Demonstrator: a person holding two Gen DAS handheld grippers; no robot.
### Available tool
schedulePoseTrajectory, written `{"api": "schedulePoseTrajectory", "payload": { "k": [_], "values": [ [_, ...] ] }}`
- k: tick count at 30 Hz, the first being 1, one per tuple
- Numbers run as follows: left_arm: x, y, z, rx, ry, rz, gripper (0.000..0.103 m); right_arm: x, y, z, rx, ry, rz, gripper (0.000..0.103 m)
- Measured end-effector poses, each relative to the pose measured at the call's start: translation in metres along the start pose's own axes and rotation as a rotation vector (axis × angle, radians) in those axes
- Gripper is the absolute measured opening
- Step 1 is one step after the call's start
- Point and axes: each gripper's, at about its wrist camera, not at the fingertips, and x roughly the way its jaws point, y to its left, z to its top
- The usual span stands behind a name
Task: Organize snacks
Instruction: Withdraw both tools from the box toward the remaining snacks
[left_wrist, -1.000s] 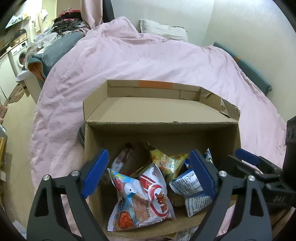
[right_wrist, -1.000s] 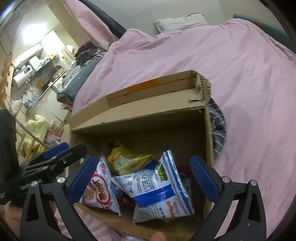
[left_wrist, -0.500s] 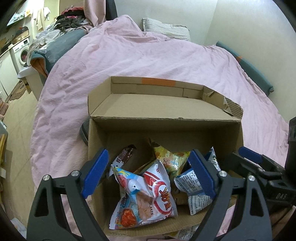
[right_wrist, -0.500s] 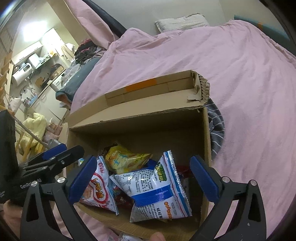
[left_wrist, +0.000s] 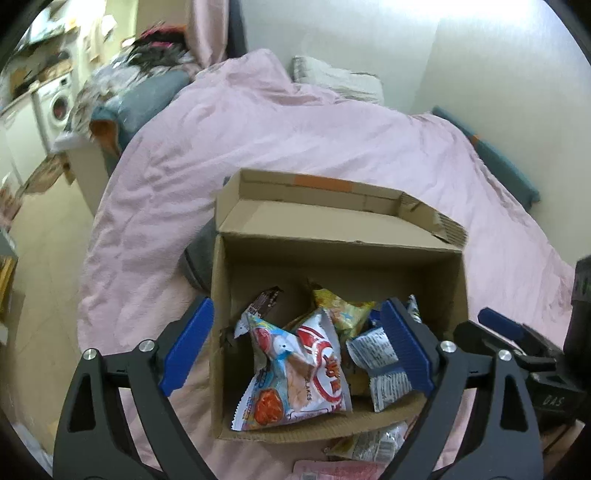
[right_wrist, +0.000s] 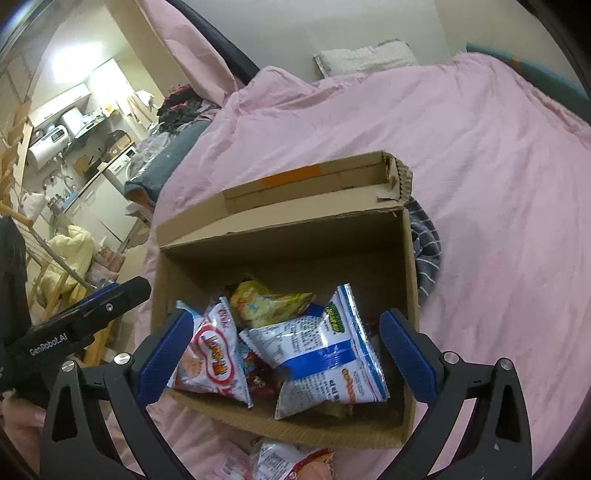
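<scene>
An open cardboard box (left_wrist: 332, 266) (right_wrist: 295, 251) stands on a pink duvet (left_wrist: 295, 140) and holds several snack bags. Among them are a red-and-white bag (left_wrist: 325, 365) (right_wrist: 214, 362), a yellow bag (left_wrist: 340, 306) (right_wrist: 266, 302) and a white-and-blue bag (right_wrist: 325, 354) (left_wrist: 376, 354). More loose packets (left_wrist: 369, 443) (right_wrist: 291, 461) lie on the duvet in front of the box. My left gripper (left_wrist: 295, 306) hovers above the box's left half, its jaws opening with nothing gripped. Over the right half, my right gripper (right_wrist: 287, 317) is open and empty.
A dark striped cloth (right_wrist: 428, 251) sticks out from under the box's right side. A pillow (right_wrist: 365, 55) lies at the head of the bed. To the left are the floor, a washing machine (left_wrist: 59, 103) and piled clothes. A hand (right_wrist: 18, 424) shows at the bottom left.
Both grippers have drawn back and up from the box, so it looks smaller. The loose packets in front of it have come into view. The bags inside have not moved.
</scene>
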Motion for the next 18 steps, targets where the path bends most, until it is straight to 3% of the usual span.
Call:
{"api": "schedulePoseTrajectory", "payload": {
  "k": [7, 18],
  "values": [
    [-0.036, 0.000, -0.007, 0.028, -0.062, -0.004, 0.097, -0.011, 0.011, -0.009, -0.023, -0.009, -0.015, 0.103],
    [-0.066, 0.005, -0.048, 0.028, -0.027, -0.003, 0.098, -0.037, 0.020, -0.037, -0.024, 0.004, -0.023, 0.103]
  ]
}}
